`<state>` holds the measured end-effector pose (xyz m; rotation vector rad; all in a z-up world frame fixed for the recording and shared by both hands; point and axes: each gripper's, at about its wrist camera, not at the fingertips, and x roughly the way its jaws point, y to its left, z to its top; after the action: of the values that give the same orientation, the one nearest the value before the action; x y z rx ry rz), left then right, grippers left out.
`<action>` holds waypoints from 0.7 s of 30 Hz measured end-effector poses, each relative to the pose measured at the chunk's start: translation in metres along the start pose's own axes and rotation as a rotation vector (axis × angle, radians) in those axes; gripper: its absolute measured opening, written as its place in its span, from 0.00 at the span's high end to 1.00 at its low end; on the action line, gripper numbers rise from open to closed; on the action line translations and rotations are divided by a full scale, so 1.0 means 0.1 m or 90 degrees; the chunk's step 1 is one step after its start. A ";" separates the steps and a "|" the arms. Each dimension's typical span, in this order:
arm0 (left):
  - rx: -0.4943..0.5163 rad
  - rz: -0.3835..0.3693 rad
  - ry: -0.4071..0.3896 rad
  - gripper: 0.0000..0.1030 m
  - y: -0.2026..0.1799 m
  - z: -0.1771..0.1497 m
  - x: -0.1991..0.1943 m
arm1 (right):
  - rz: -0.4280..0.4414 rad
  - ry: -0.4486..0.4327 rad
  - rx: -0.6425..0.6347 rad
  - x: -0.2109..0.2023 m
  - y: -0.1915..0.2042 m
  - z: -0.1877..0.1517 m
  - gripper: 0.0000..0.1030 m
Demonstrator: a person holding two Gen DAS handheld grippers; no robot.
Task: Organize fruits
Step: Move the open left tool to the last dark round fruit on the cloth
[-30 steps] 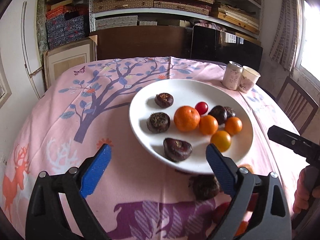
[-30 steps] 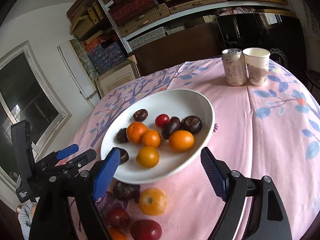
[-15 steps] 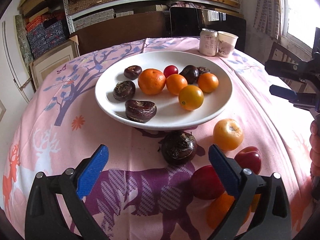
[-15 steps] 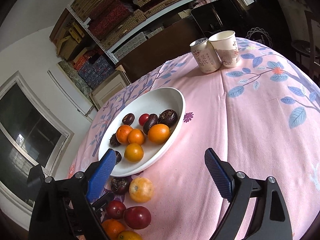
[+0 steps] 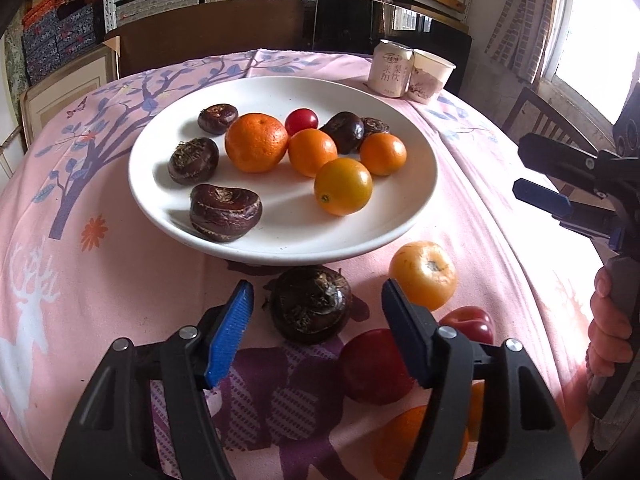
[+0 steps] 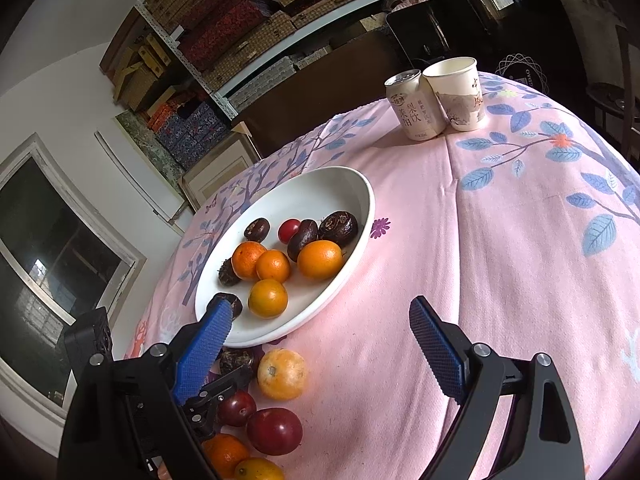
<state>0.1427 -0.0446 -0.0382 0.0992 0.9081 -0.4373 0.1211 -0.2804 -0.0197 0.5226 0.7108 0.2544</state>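
Note:
A white plate [image 5: 412, 204] [image 6: 352, 200] holds several oranges, dark brown water chestnuts and a small red fruit. On the cloth in front of it lies a loose dark water chestnut [image 5: 311, 304] [image 6: 237, 361], a yellow-orange fruit [image 5: 423, 274] [image 6: 282, 374], two red fruits [image 5: 374, 366] [image 6: 274, 431] and more oranges. My left gripper [image 5: 314, 338] is open, its blue pads on either side of the loose chestnut, not touching it. My right gripper [image 6: 320, 356] is open and empty above the cloth, right of the loose fruits; it also shows in the left wrist view [image 5: 560, 184].
A drink can [image 5: 390, 67] [image 6: 414, 106] and a paper cup [image 5: 430, 76] [image 6: 460, 94] stand at the table's far right. A wooden chair [image 5: 548, 120] is beyond the right edge. Shelves with boxes fill the back wall.
My left gripper has dropped lower and moved forward around the loose water chestnut, its jaws narrower than before. My right gripper has drawn back to the right of the plate.

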 end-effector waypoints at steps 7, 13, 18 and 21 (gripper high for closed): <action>-0.012 -0.010 0.002 0.45 0.14 -0.04 -0.10 | -0.006 0.007 0.007 0.02 -0.03 0.00 0.12; -0.074 -0.043 0.010 0.46 0.36 -0.07 -0.14 | -0.009 0.008 0.016 0.02 -0.05 0.00 0.12; -0.018 -0.008 0.012 0.40 0.13 -0.01 -0.11 | -0.011 0.008 0.012 0.02 -0.04 0.00 0.11; 0.009 0.020 0.026 0.40 0.02 0.04 -0.01 | -0.013 0.010 0.013 0.03 -0.04 0.00 0.11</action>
<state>0.1461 -0.0436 -0.0353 0.1352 0.9419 -0.4138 0.1230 -0.2828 -0.0234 0.5336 0.7336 0.2329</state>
